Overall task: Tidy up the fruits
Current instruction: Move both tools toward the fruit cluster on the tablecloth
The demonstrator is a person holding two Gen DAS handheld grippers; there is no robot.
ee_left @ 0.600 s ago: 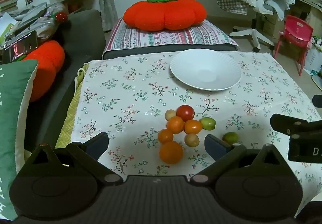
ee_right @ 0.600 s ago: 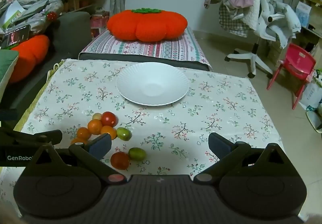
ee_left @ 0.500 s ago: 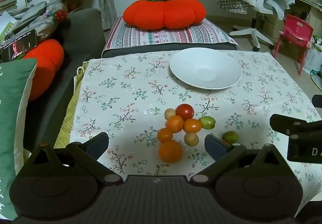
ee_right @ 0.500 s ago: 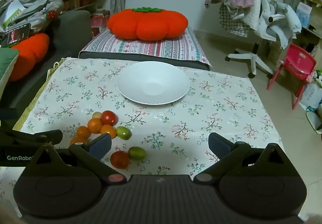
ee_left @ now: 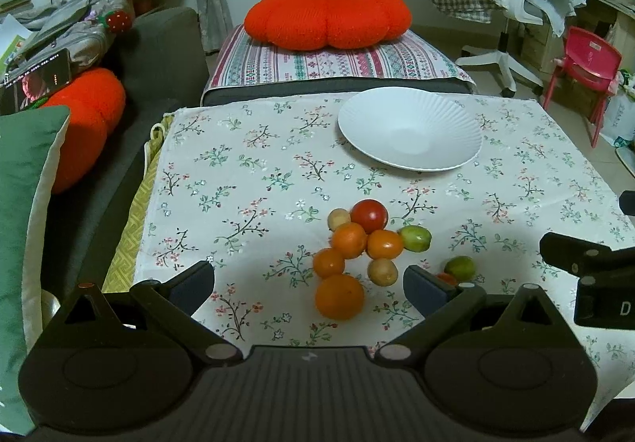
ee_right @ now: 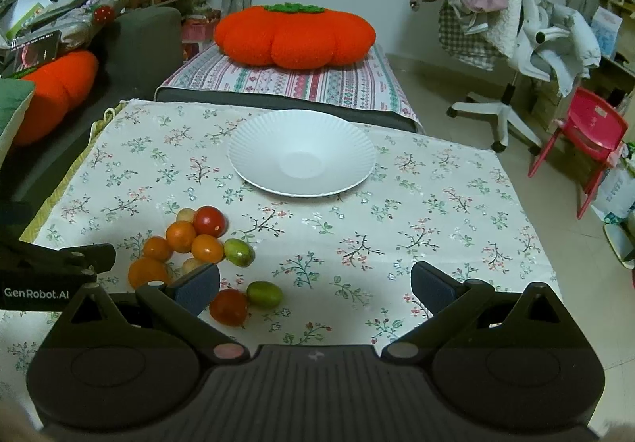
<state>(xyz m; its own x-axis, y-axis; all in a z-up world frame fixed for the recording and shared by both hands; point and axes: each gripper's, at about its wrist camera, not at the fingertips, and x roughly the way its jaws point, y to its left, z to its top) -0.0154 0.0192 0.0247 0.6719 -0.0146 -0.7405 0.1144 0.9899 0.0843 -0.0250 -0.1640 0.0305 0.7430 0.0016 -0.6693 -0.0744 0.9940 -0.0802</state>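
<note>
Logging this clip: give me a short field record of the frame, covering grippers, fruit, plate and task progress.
left gripper: open, holding nothing
right gripper: open, holding nothing
fruit cluster: small oranges and tomatoes grouped on the floral tablecloth
separate pair: red tomato beside green fruit, near the right gripper
white plate: holds no fruit
progress: no fruit on the plate yet

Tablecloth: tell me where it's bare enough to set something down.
On the tablecloth, bare patches lie right of the white plate out to the cloth's right edge, and left of the plate, behind the fruit cluster. The plate holds nothing. It is crowded front left, where the cluster, a red tomato and a green fruit sit.
</note>
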